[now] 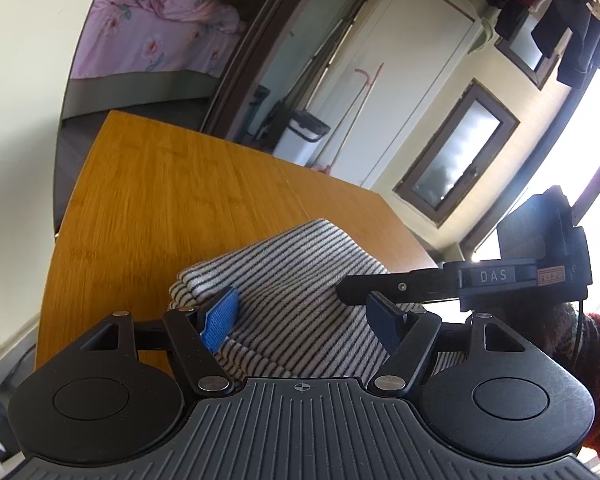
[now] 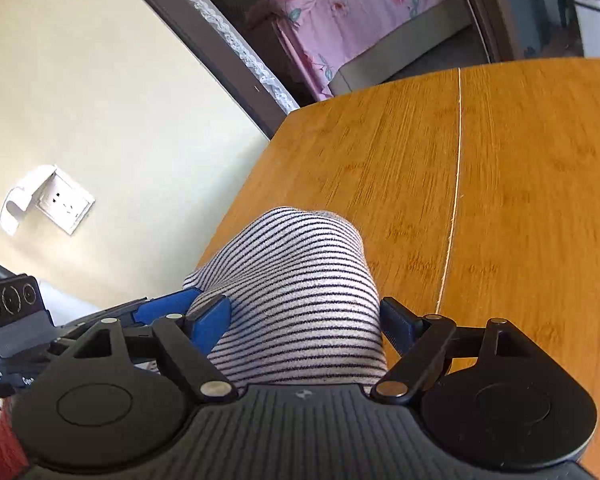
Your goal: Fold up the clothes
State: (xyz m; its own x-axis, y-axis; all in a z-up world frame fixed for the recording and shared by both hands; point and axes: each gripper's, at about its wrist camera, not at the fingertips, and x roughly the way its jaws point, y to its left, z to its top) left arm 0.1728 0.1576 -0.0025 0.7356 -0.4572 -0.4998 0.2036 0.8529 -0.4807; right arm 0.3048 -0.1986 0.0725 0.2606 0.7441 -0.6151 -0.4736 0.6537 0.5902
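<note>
A white garment with thin black stripes [image 1: 296, 280] lies folded in a thick bundle on the wooden table [image 1: 172, 184]. My left gripper [image 1: 304, 320] is open, its blue pads either side of the bundle's near part. My right gripper [image 2: 304, 324] is open too, straddling the same striped garment [image 2: 296, 276], whose rounded end points across the table [image 2: 520, 184]. The right gripper's black finger [image 1: 388, 280] reaches in from the right in the left wrist view. The left gripper's blue pad [image 2: 160, 306] shows at the left in the right wrist view.
The table's left edge [image 2: 236, 200] runs close beside the bundle. A seam [image 2: 456, 184] crosses the tabletop. Beyond the table are a doorway to a bed with pink bedding [image 1: 156, 28], a white bin [image 1: 304, 136] and hanging dark clothes [image 1: 560, 28].
</note>
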